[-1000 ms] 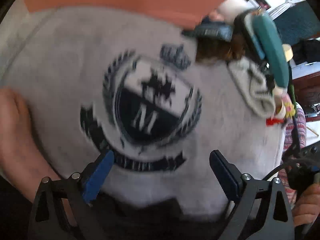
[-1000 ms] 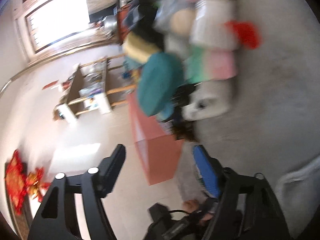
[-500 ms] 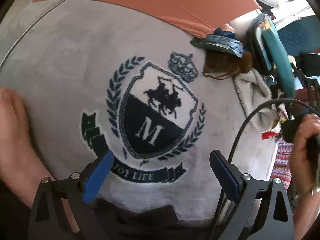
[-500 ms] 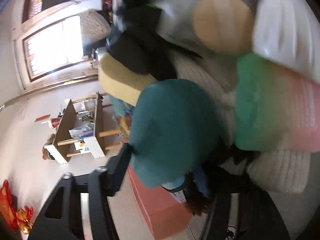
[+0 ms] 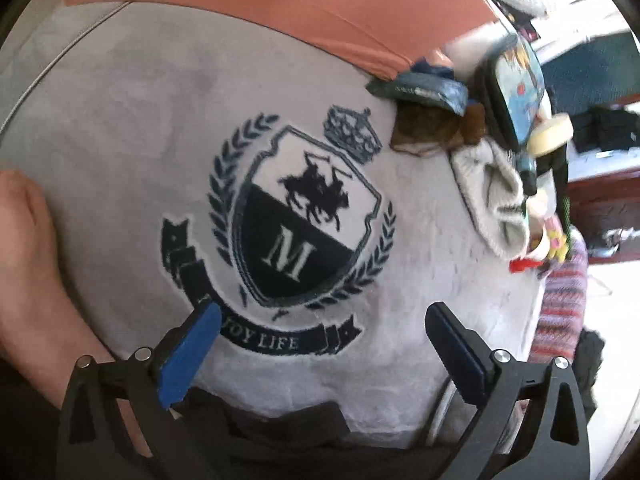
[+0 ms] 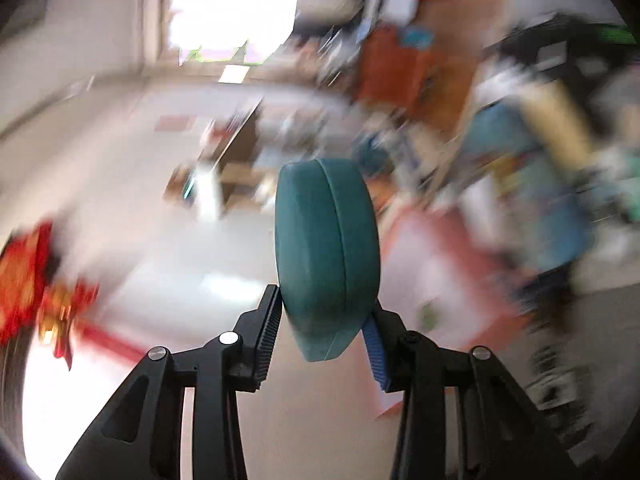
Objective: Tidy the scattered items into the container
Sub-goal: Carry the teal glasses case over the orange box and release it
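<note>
My right gripper (image 6: 326,320) is shut on a teal oval case (image 6: 326,256) and holds it up in the air; the background there is blurred by motion. My left gripper (image 5: 320,344) is open and empty, hovering just above a grey cushion with a navy crest (image 5: 296,216). A heap of scattered items lies at the cushion's right edge: a dark blue pouch (image 5: 420,90), a brown cloth (image 5: 428,130), a white knitted sock (image 5: 492,196) and a black-framed picture pad (image 5: 516,88). An orange box (image 5: 280,4) stands behind the cushion.
A bare hand (image 5: 28,264) rests at the cushion's left edge. A striped knitted cloth (image 5: 560,308) hangs at the right. In the right wrist view a pale floor, a wooden shelf (image 6: 224,172) and red decorations (image 6: 28,280) show, all blurred.
My right gripper closed on the teal case, lifted it off the heap and swung away. The teal case is gone from the pile in the left wrist view. The left gripper stayed put.
</note>
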Action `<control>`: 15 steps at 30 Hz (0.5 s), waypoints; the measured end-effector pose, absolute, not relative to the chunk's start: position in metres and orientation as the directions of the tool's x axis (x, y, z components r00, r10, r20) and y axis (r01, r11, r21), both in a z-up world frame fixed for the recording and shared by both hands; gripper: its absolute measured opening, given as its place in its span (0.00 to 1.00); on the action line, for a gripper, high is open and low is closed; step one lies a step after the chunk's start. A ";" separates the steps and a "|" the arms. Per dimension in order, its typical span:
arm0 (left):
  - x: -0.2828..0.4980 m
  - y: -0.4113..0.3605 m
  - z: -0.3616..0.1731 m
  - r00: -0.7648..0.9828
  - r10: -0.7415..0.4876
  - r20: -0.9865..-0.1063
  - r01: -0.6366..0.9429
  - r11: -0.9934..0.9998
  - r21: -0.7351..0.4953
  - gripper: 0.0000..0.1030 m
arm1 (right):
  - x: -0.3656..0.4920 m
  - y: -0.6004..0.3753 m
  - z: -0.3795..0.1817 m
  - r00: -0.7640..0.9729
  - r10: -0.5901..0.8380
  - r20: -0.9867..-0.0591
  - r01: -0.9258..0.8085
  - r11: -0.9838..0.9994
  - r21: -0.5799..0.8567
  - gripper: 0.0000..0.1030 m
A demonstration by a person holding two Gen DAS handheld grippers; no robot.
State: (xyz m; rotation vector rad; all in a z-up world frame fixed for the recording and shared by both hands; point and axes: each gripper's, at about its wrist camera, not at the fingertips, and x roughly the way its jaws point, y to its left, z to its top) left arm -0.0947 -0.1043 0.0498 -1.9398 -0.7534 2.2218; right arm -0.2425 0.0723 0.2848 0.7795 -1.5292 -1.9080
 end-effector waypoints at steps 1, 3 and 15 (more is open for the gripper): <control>-0.099 -0.113 0.043 -0.183 0.392 -0.902 0.261 -0.865 -0.429 1.00 | -0.252 0.046 0.299 -0.619 -0.776 -0.121 0.088 -0.221 0.971 0.39; -0.100 -0.118 0.040 -0.184 0.403 -0.896 0.291 -0.849 -0.442 0.99 | -0.265 0.000 0.328 -0.578 -0.781 -0.238 0.096 -0.355 0.930 0.44; -0.103 -0.111 0.036 -0.173 0.373 -0.912 0.259 -0.876 -0.407 0.99 | -0.221 0.087 0.318 -0.731 -0.562 -0.388 0.019 -0.585 0.811 0.44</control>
